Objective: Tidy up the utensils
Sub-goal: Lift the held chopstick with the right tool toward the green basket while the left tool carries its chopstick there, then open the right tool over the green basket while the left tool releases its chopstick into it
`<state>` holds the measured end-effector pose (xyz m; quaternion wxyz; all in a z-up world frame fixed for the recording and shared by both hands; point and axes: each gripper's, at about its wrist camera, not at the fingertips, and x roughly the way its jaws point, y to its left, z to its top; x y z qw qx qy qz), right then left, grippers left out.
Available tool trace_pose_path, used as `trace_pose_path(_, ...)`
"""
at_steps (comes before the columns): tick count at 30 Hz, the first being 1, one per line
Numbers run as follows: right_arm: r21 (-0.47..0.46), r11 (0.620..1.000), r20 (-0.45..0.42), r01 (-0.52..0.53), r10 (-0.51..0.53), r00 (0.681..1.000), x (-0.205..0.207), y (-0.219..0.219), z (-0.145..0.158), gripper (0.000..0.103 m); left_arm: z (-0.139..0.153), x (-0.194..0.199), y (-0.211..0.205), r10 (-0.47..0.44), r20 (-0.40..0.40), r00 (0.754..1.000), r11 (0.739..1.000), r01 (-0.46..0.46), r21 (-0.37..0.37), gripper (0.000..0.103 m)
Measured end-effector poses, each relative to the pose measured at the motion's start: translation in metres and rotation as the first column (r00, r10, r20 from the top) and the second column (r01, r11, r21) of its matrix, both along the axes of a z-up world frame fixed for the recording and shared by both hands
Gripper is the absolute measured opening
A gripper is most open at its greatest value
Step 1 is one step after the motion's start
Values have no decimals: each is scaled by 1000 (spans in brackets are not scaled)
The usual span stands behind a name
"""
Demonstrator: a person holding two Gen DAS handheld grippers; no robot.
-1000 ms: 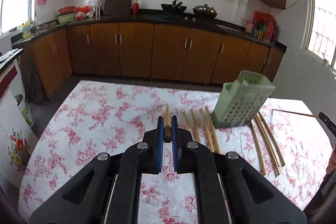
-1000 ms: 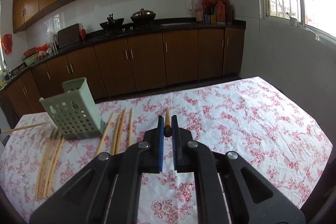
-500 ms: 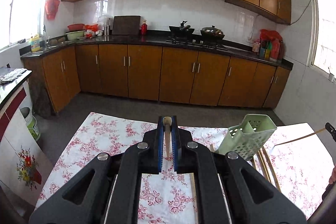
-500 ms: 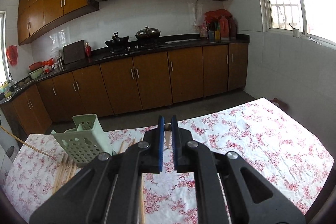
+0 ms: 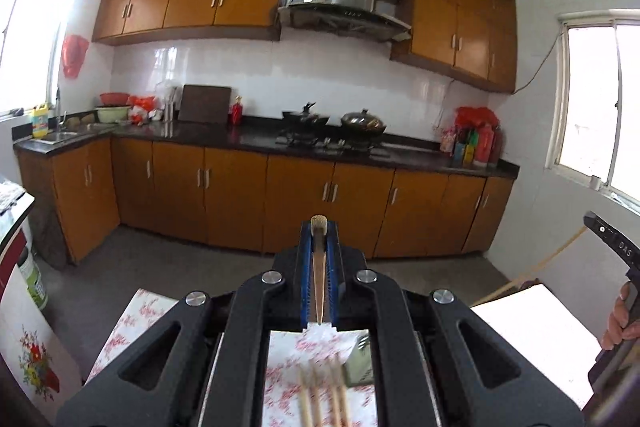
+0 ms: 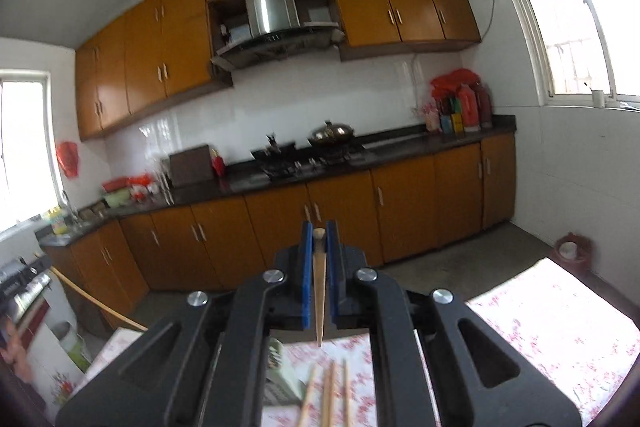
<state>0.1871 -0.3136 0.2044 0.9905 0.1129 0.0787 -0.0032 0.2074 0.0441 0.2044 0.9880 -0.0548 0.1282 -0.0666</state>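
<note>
Wooden chopstick [image 5: 319,275] clamped in my left jaws, another chopstick [image 6: 319,291] in my right, both up above the worktop [image 6: 560,331]. Carrying step. Next I'd guess tipping them down into the green holder [image 6: 280,375].

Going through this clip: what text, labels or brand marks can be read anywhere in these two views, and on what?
"DAS": white letters on the black right gripper's body, at the left wrist view's right edge; possibly cut off.
Yellow bottle by the sink: label too blurred to read.
Bottles and packets at the counter's end: labels too small to read.
Nothing else is legible.
</note>
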Motion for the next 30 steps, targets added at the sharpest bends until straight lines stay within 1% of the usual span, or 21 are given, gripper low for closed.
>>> trace_pose_path(2, 23, 999, 33, -31, 30, 999, -2, 3, 12, 8, 8, -1, -9, -25, 13, 1000, 1000, 26, -11, 7)
trace_pose_path(4, 37, 997, 47, -62, 60, 997, -2, 7, 20, 8, 10, 0, -16, -54, 11, 998, 998, 55, -27, 7)
trace_pose_path(6, 37, 996, 43, -86, 85, 995, 0, 13, 24, 8, 7, 1, -24, -76, -2, 997, 996, 76, -36, 7)
trace_pose_path(8, 32, 994, 22, -107, 106, 994, 8, 22, 23, 8, 0, 6, -32, -93, -24, 995, 995, 92, -37, 7)
trace_pose_path(13, 42, 991, -51, -131, 133, 990, 25, 40, 6, 8, -18, 21, -45, -107, -91, 990, 994, 103, -43, 7)
trace_pose_path(15, 42, 990, -77, -136, 139, 987, 31, 45, -2, 8, -24, 23, -50, -110, -106, 988, 993, 106, -44, 7)
trace_pose_path(17, 39, 990, -103, -137, 140, 985, 40, 50, -17, 8, -31, 27, -55, -110, -122, 986, 993, 105, -44, 7)
trace_pose_path(20, 40, 989, -134, -141, 145, 980, 50, 56, -28, 8, -42, 32, -58, -119, -139, 983, 992, 112, -54, 7)
trace_pose_path(23, 32, 989, -162, -145, 149, 976, 56, 62, -42, 8, -51, 36, -65, -120, -153, 981, 992, 115, -45, 7)
trace_pose_path(26, 33, 989, -175, -142, 146, 974, 57, 63, -51, 11, -53, 34, -67, -127, -165, 978, 992, 123, -37, 7)
trace_pose_path(30, 41, 992, -165, -121, 126, 978, 52, 57, -55, 22, -50, 30, -64, -116, -146, 983, 993, 115, -16, 8)
